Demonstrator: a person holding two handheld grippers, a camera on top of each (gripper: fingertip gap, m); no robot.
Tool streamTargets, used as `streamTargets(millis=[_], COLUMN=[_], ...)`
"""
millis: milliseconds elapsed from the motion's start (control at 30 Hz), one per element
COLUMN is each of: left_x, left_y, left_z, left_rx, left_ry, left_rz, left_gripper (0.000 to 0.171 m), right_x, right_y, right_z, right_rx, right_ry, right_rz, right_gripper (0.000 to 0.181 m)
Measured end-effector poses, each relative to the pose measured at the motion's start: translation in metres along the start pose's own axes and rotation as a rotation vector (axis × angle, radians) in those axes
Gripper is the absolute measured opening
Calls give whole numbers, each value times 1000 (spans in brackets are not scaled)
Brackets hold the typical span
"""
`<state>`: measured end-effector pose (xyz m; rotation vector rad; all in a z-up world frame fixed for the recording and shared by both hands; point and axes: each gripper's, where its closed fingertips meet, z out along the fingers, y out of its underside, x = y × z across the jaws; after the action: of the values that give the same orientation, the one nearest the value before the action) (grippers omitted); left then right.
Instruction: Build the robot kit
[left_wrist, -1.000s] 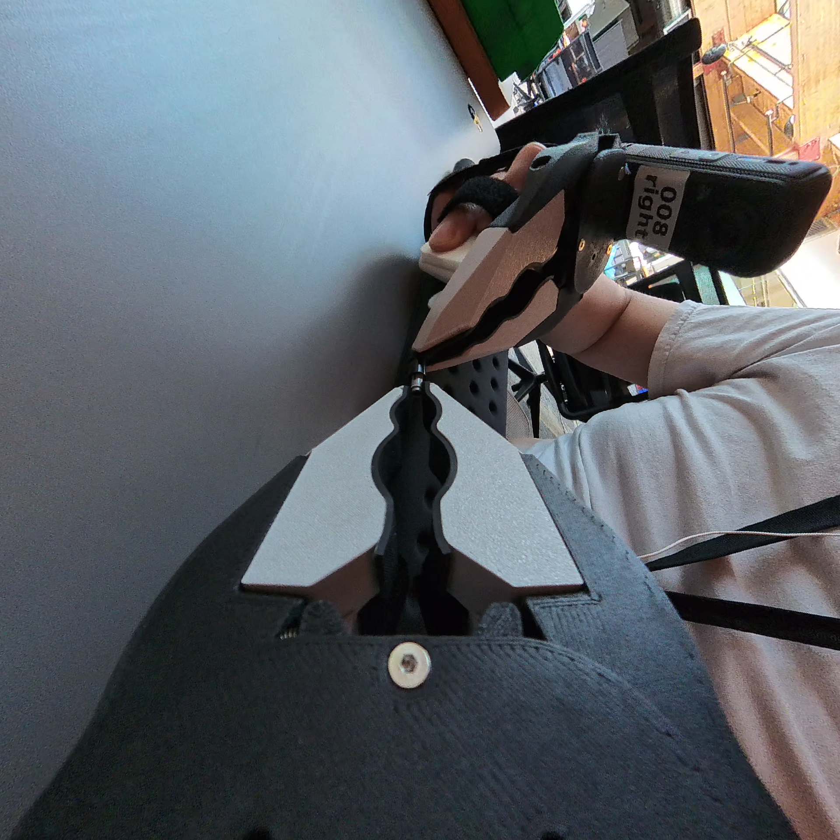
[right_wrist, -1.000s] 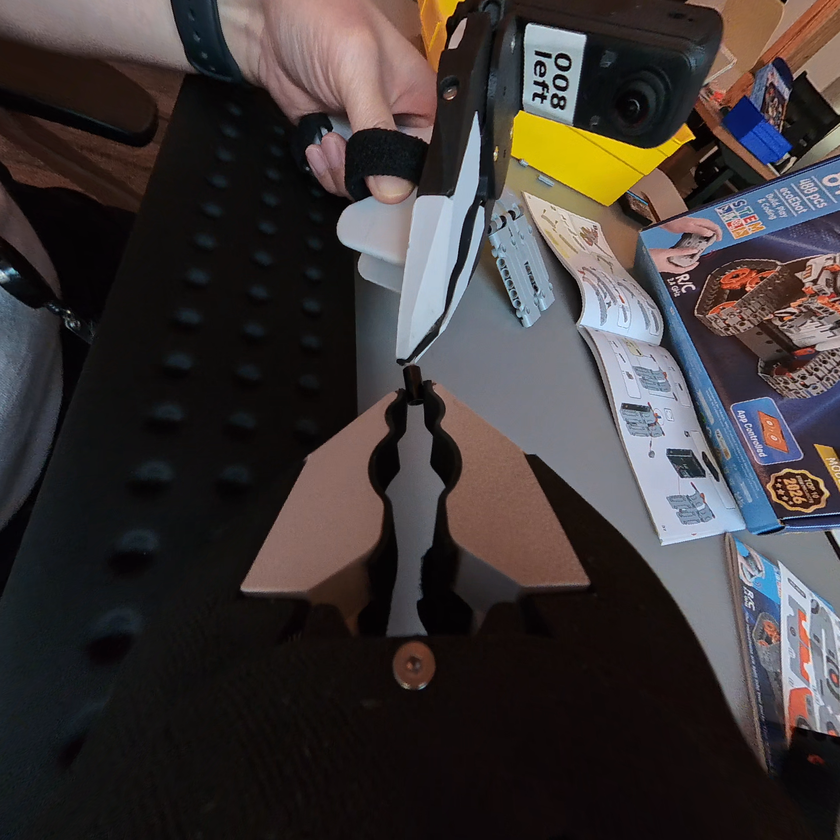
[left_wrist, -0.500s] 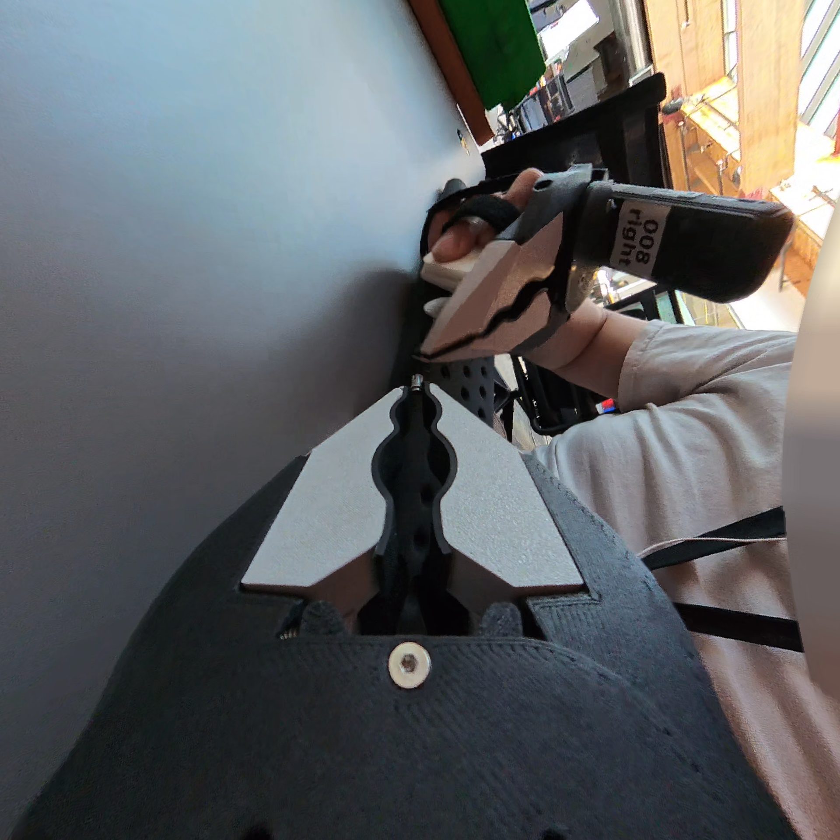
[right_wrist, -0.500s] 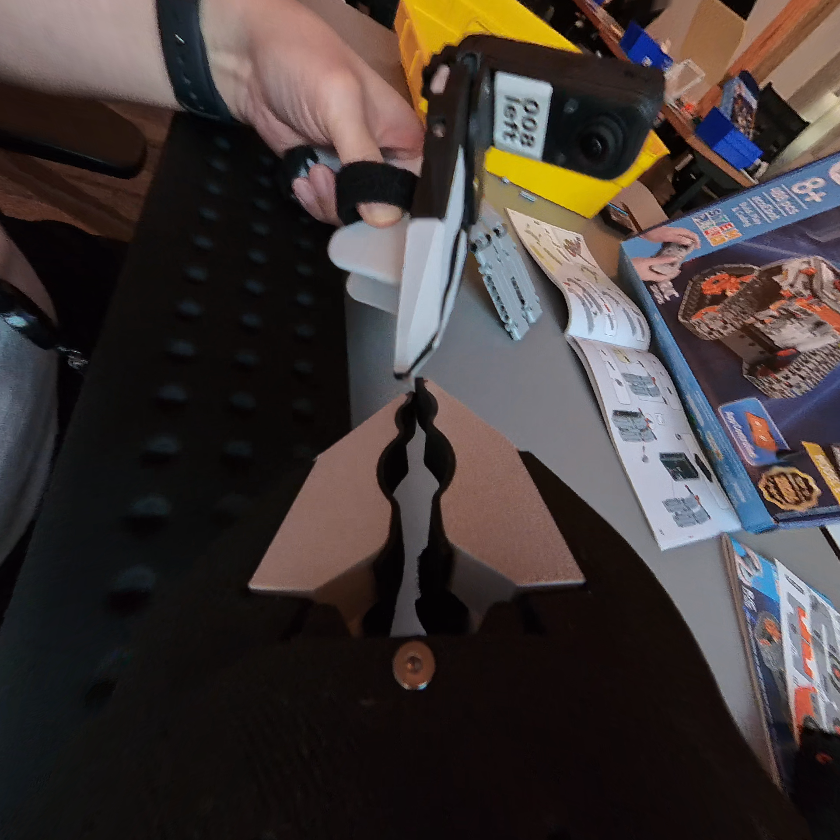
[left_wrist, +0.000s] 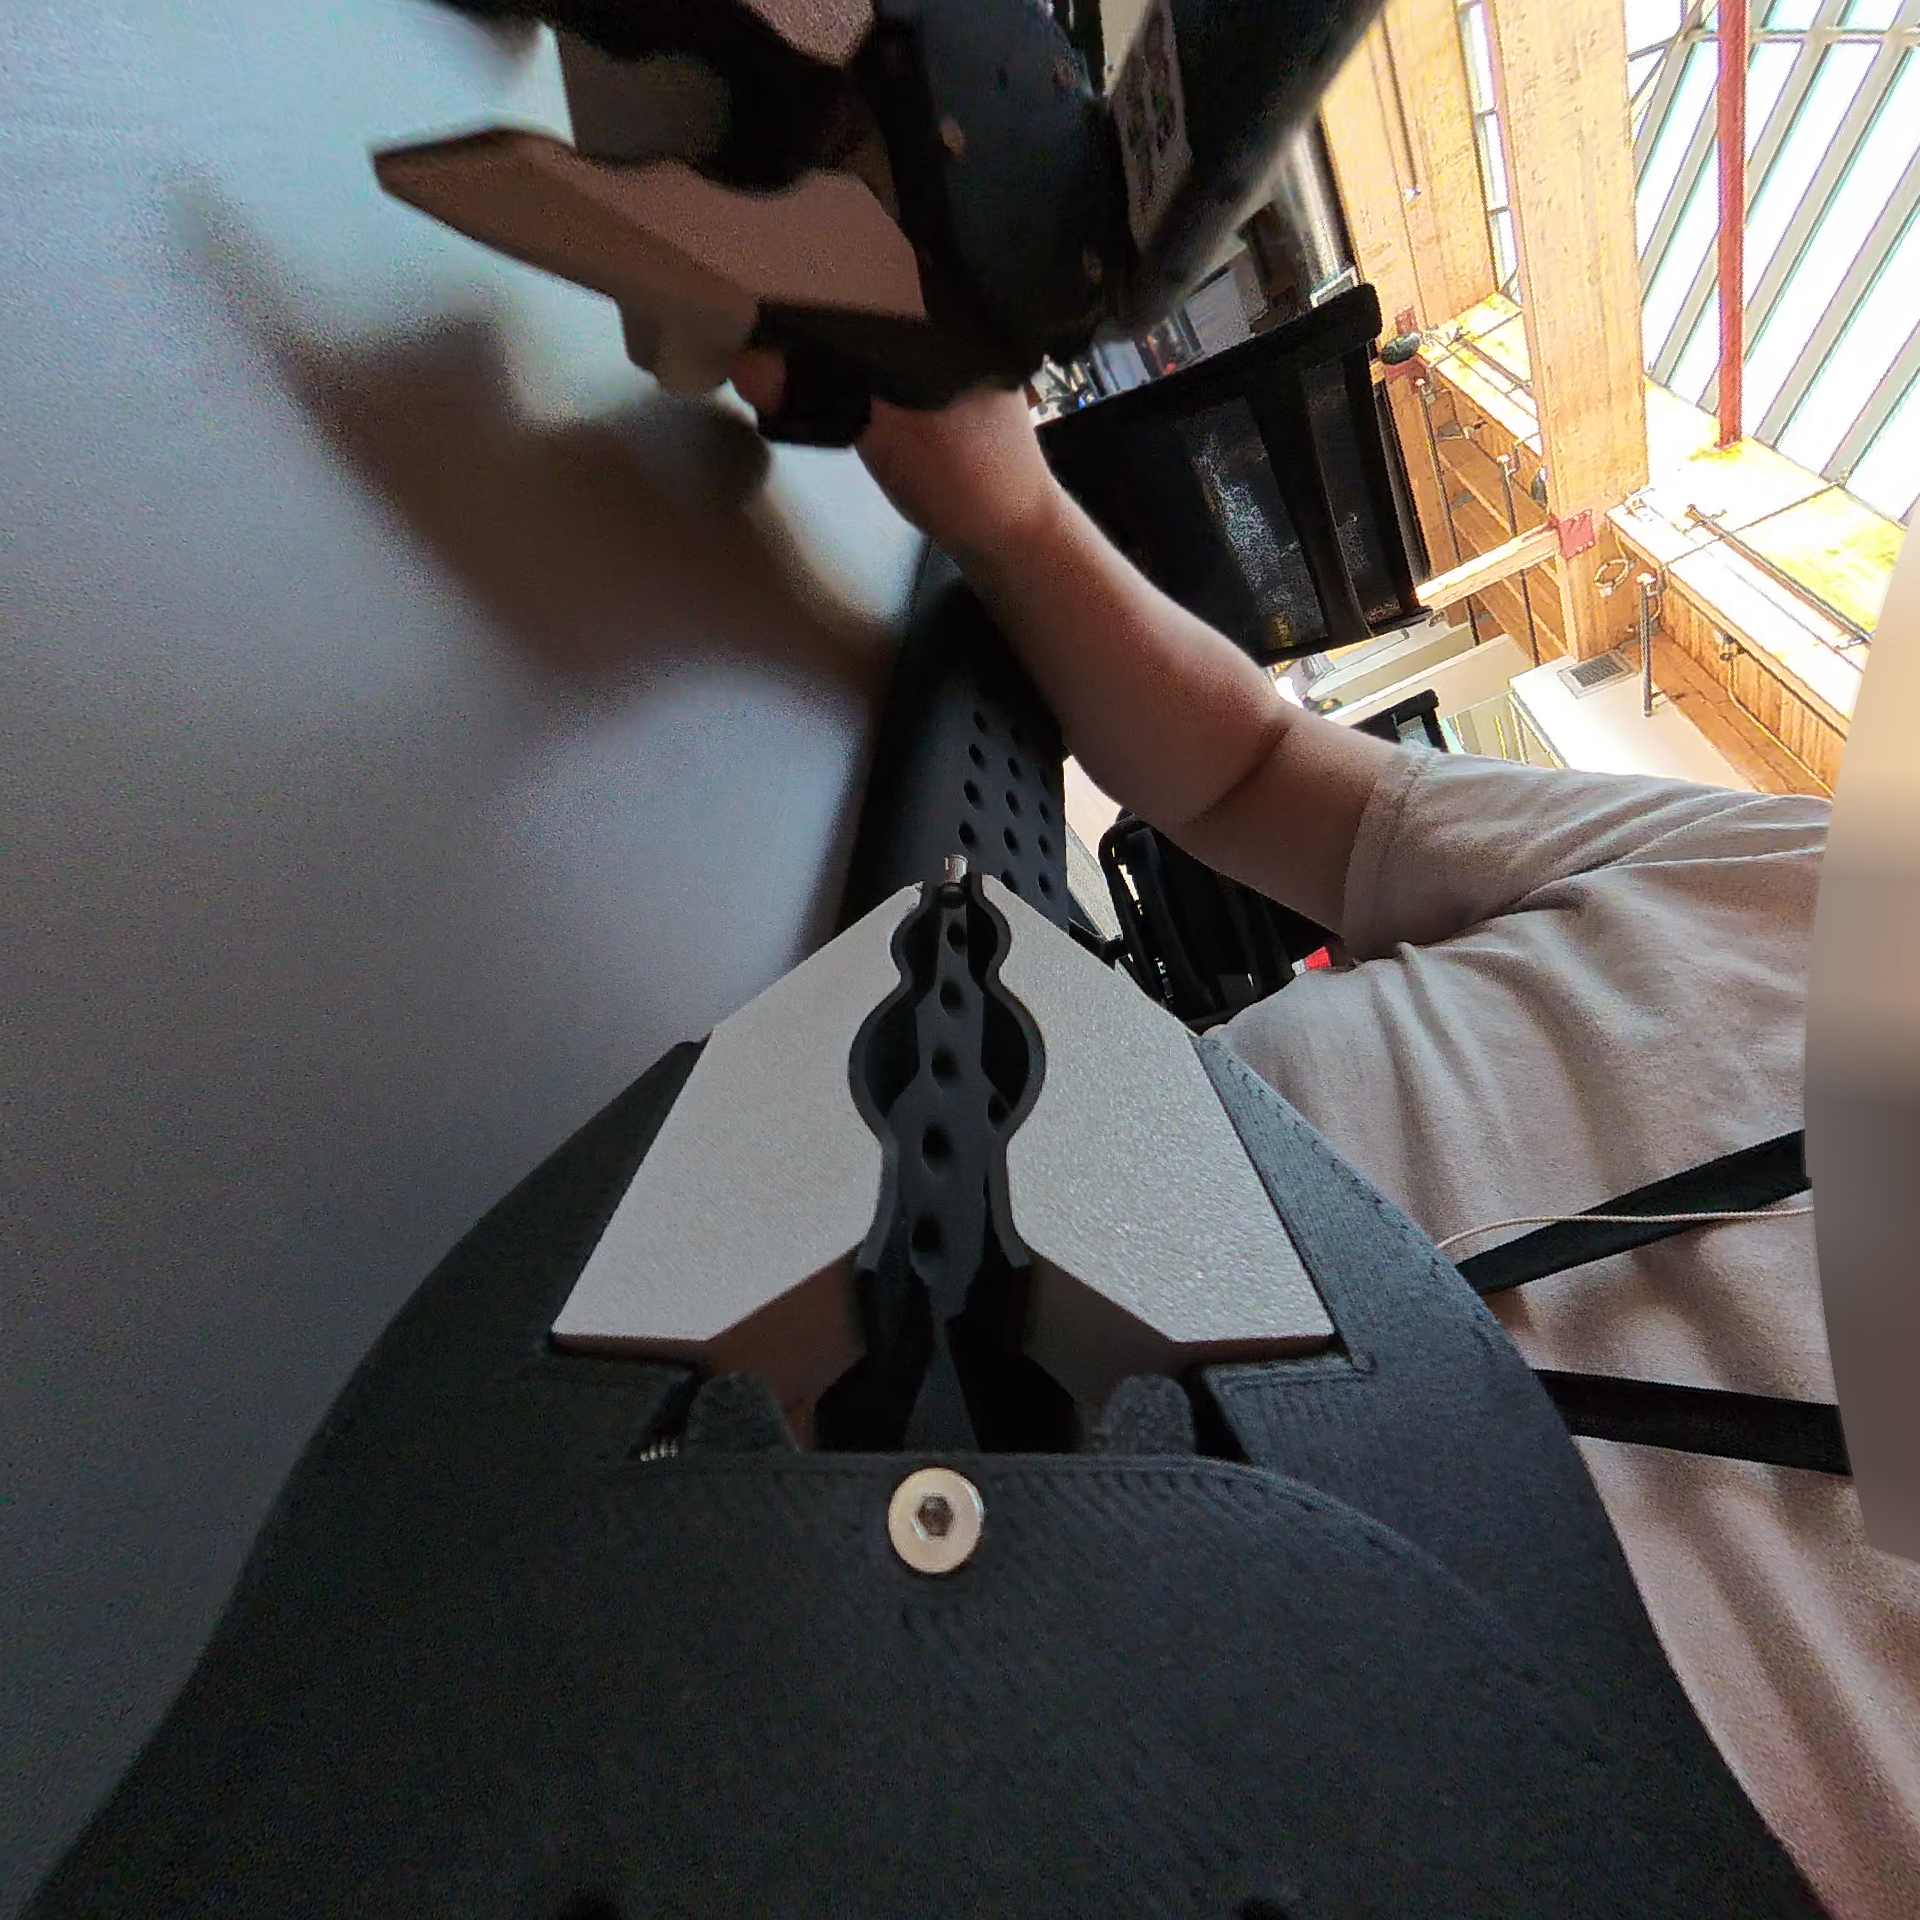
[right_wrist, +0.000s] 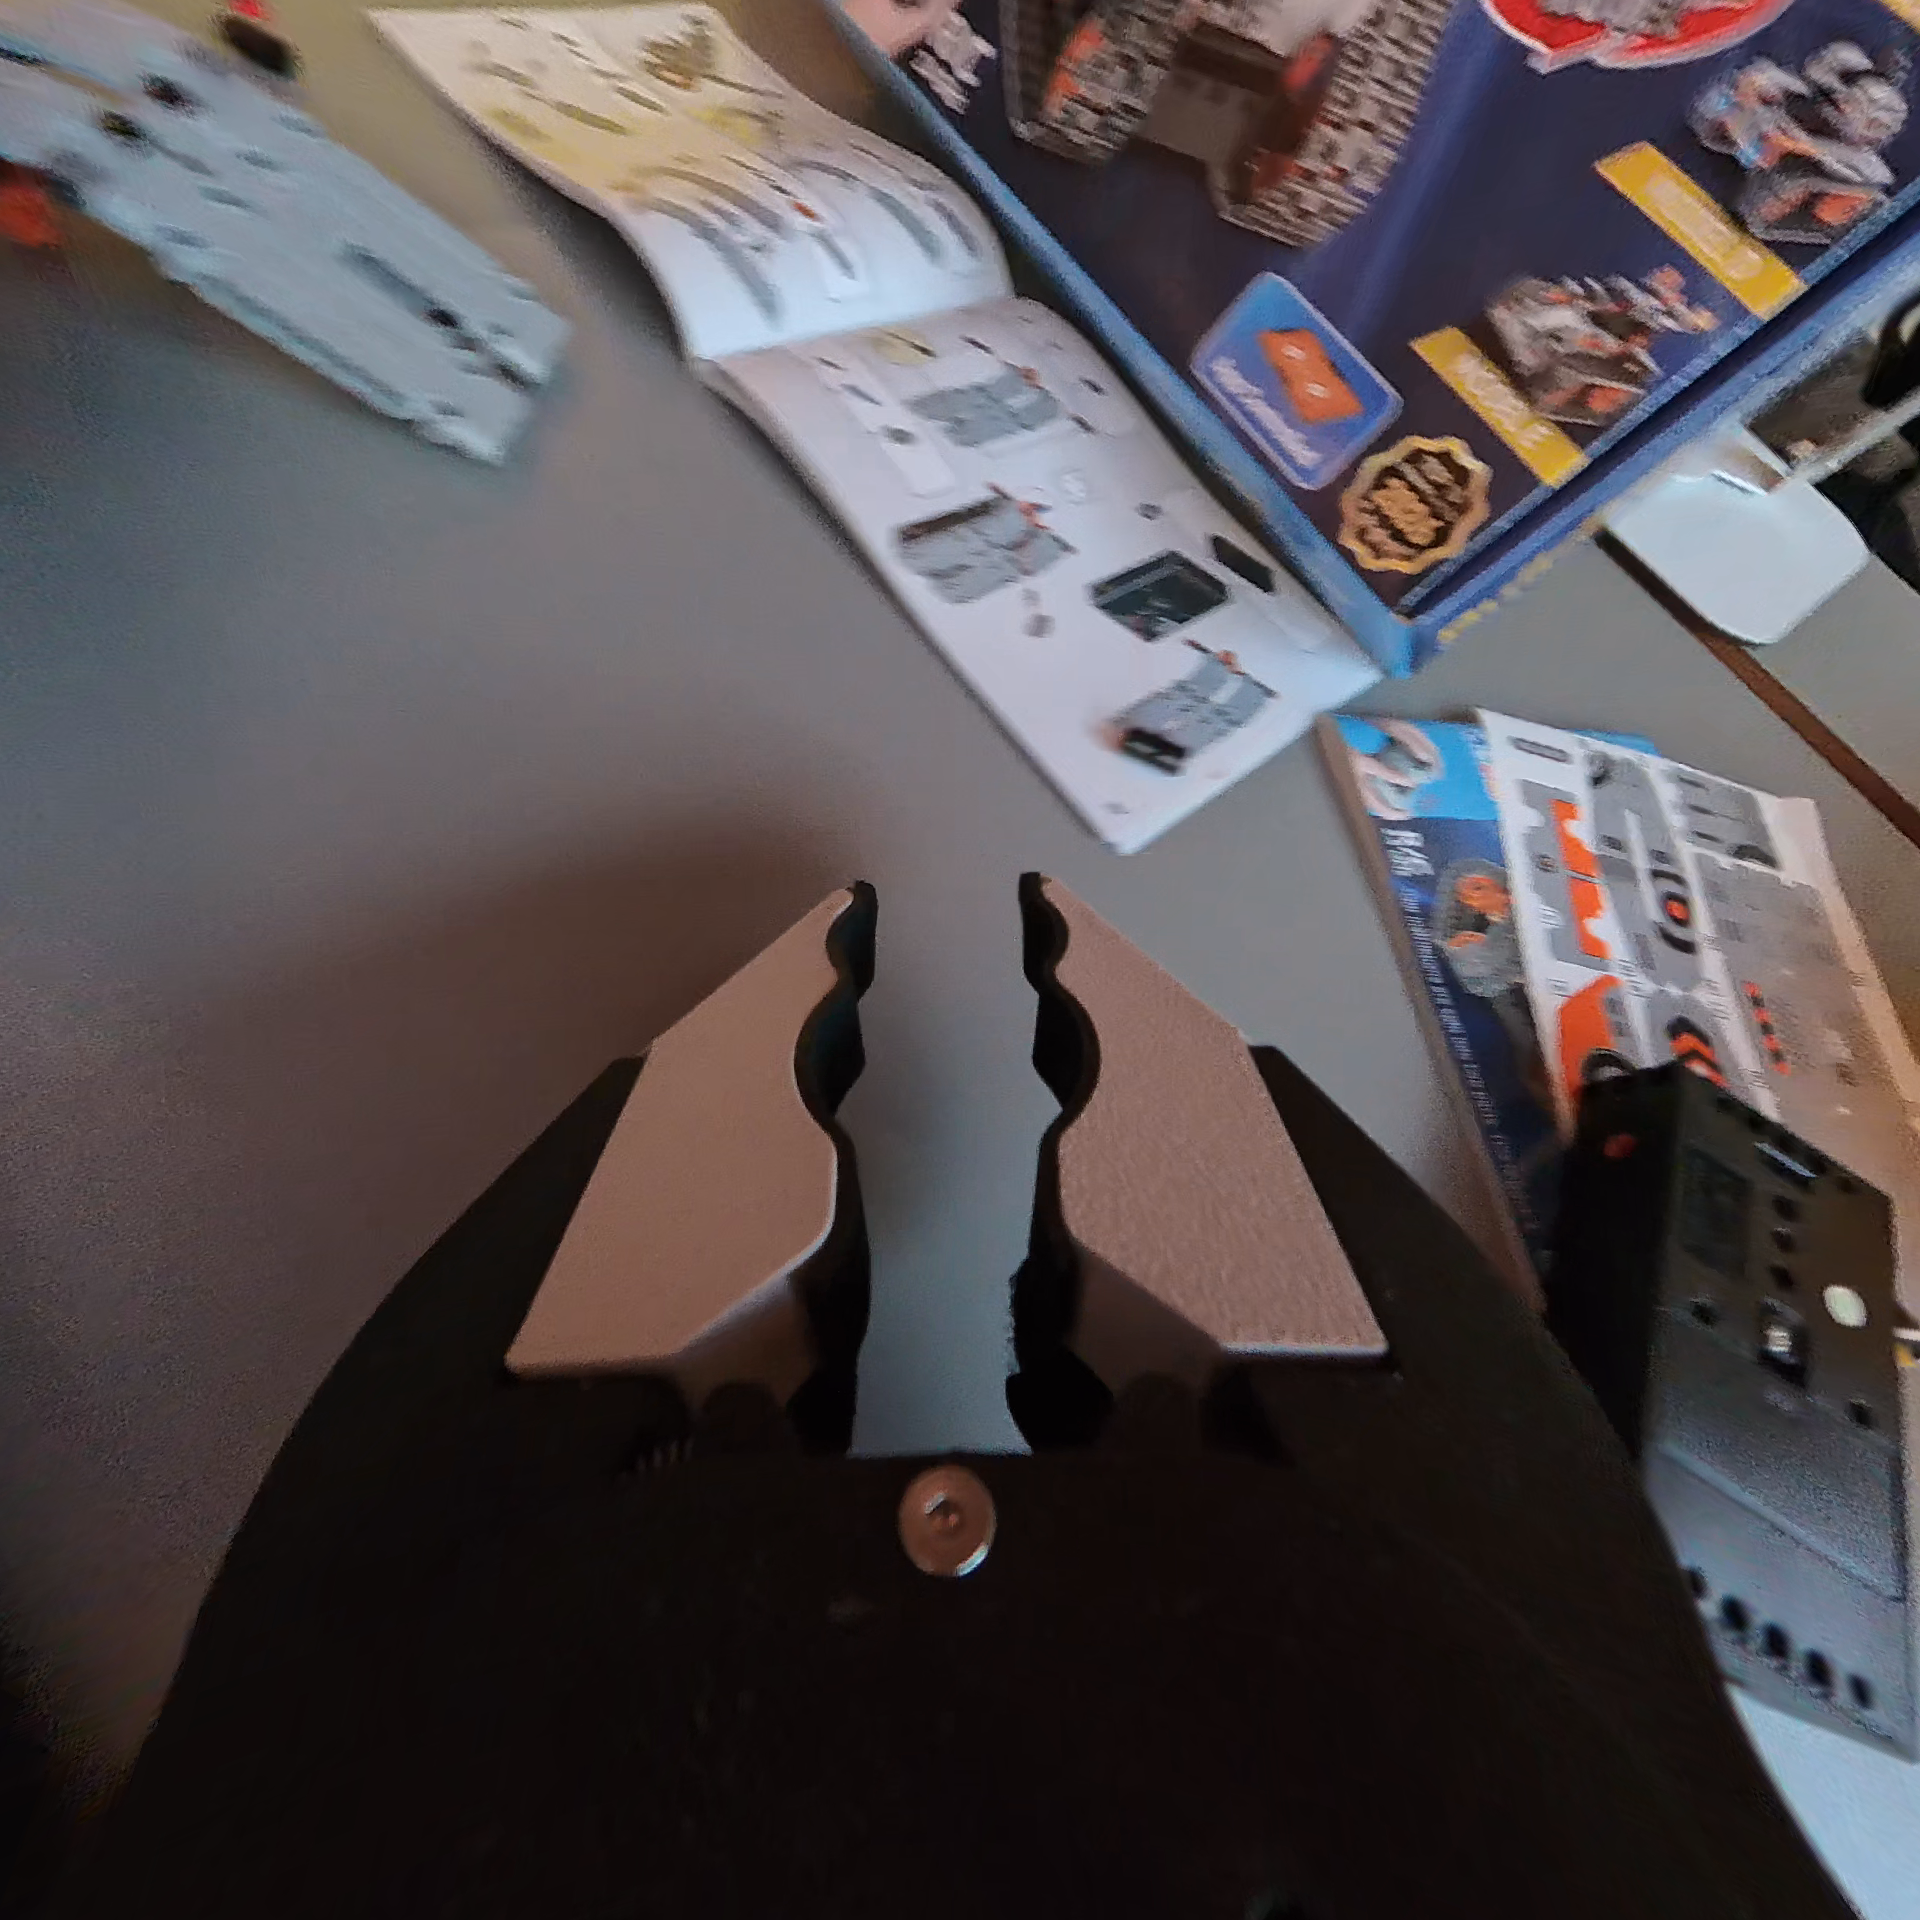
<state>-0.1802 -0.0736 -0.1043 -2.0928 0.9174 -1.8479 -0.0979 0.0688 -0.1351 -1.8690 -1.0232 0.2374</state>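
Observation:
My left gripper (left_wrist: 951, 883) is shut on a small pin with a silver tip (left_wrist: 951, 865) that sticks out past its fingertips. It is held beside the edge of the grey table (left_wrist: 312, 831), over a black perforated strip (left_wrist: 961, 769). My right gripper (right_wrist: 945, 891) is open and empty, low over the grey table (right_wrist: 364, 727). It points toward an open instruction booklet (right_wrist: 935, 416). In the left wrist view one of its fingers (left_wrist: 644, 223) shows blurred at the top, far from the pin.
A blue toy box (right_wrist: 1351, 208) lies beyond the booklet. A grey flat plate of bricks (right_wrist: 260, 229) is at the far left. A second leaflet (right_wrist: 1683, 914) and a black block with holes (right_wrist: 1745, 1351) lie at the right. A person's arm (left_wrist: 1122, 665) reaches across. Some 15 centimeters of space lies between my two pairs of fingers.
My right gripper has left the left gripper's tip, swung out over the table and opened. My left gripper has stayed shut on the pin.

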Motion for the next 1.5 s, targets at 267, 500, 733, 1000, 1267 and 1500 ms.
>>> streamTargets(millis=[267, 500, 733, 1000, 1267, 1500], left_x=[2, 4, 4, 4, 4, 3], left_y=[1, 5, 6, 6, 7, 7], left_z=[0, 3, 3, 4, 5, 5], left_rx=[-4, -36, -44, -52, -57, -57], left_ry=[7, 23, 27, 27, 22, 18], left_rz=[7, 17, 14, 8, 13, 15], left_gripper=[3, 2, 2, 2, 2, 2], right_x=[43, 43, 42, 46, 42, 37], right_y=[12, 2, 4, 2, 0, 1], right_z=[33, 33, 50, 58, 59, 58], right_rx=[-99, -115, -191, -213, -203, -220], right_ry=[-196, -438, -540, -540, -575, -632], right_rz=[-184, -324, -383, -301, -161, -104], right_gripper=[31, 25, 15, 20, 22, 3])
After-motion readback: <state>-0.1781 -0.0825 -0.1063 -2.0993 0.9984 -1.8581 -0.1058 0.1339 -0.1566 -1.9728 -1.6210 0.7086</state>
